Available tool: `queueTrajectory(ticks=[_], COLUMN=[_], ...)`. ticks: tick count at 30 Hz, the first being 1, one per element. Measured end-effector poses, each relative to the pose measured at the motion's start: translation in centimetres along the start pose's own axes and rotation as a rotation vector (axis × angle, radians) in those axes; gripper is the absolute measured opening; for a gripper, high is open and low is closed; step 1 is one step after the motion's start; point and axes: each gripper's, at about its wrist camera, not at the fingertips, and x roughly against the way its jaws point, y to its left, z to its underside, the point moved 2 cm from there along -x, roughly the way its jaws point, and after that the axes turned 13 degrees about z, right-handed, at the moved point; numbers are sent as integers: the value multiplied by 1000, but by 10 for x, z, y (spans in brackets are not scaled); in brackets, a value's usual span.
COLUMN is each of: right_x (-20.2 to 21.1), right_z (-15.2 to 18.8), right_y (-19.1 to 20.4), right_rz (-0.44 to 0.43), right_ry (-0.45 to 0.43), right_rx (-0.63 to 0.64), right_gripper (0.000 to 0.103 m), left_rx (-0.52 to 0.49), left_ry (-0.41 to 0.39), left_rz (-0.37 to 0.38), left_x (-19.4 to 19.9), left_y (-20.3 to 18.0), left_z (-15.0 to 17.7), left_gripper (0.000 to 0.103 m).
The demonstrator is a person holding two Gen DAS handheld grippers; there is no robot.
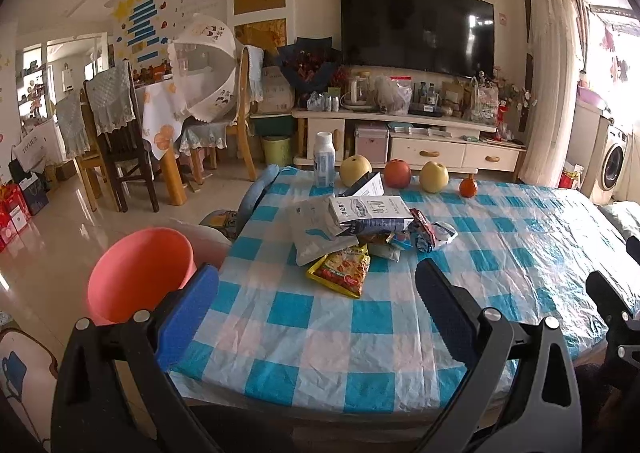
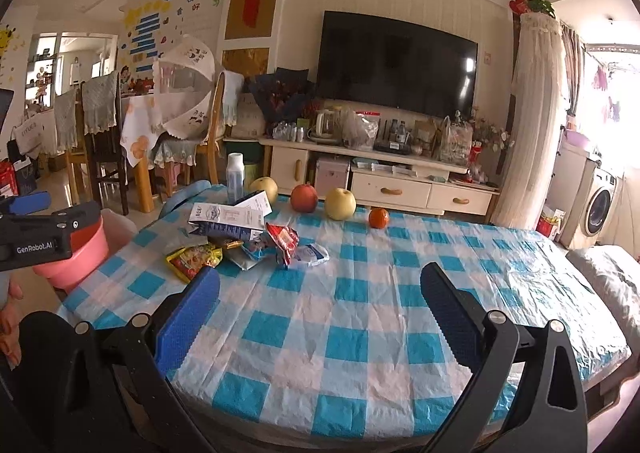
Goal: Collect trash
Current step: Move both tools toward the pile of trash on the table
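A pile of trash lies on the blue-checked table [image 1: 360, 333]: a milk carton [image 1: 370, 213], a grey pouch [image 1: 316, 233], a yellow-red snack bag [image 1: 342, 271], a red wrapper [image 1: 424, 231] and a crumpled white wrapper [image 1: 444, 233]. In the right wrist view the carton [image 2: 228, 221], snack bag [image 2: 194, 259] and red wrapper [image 2: 284, 241] lie left of centre. A pink bin [image 1: 140, 273] stands by the table's left edge. My left gripper [image 1: 316, 285] is open and empty, short of the pile. My right gripper [image 2: 320, 289] is open and empty above the table [image 2: 360, 333].
A white bottle [image 1: 325, 159], two yellow pears [image 1: 355, 170], a red apple [image 1: 397, 173] and a small orange [image 1: 468, 187] stand along the table's far edge. Chairs and a dining table are at the left, a TV cabinet behind.
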Motion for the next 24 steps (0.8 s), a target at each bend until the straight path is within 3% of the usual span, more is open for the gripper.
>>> queueTrajectory(ticks=[6,17,24], right_x=[-3,-43,-61], right_z=[5,43,60], right_y=[-3,13,22], right_rz=[20,-63,-64], right_ry=[-9,106,157], right_rx=[-11,4,35], right_gripper=[99,99,99], left_rx=[-6,28,26], left_ry=[-4,-53,-3], left_rz=[-1,51,29], left_x=[1,-14,-46], left_y=[-2,10,23], left_z=[0,18,41], left_gripper=[99,99,99])
